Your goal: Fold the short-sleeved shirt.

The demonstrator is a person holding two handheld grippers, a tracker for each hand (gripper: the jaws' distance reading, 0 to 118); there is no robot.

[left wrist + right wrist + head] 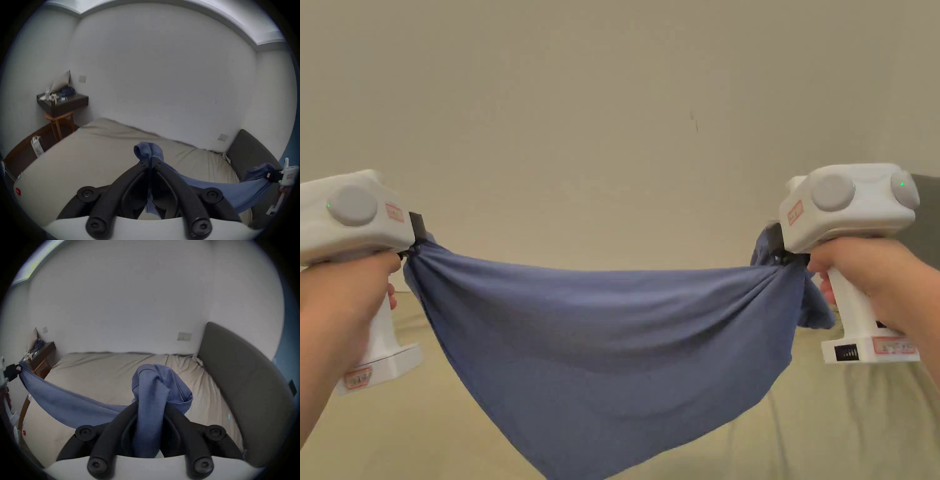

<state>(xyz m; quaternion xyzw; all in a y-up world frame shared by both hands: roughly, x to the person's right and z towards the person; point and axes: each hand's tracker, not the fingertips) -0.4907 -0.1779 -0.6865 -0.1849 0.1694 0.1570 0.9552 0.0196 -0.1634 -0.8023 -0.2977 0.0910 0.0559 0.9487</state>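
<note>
A blue short-sleeved shirt [612, 350] hangs stretched in the air between my two grippers, above a bed, and sags to a point at the bottom middle. My left gripper [414, 245] is shut on its left end, where a small bunch of the shirt [148, 151] pokes past the closed jaws of the left gripper [150, 162]. My right gripper [780, 250] is shut on the right end. In the right gripper view a thick bundle of the shirt [152, 394], with a hemmed edge, sits pinched in the right gripper [151, 404].
A beige bed sheet [850, 425] lies under the shirt, with a plain wall close behind. A dark headboard [243, 386] stands at the bed's right. A dark bedside shelf [65, 104] with small items and a pillow is in the far left corner.
</note>
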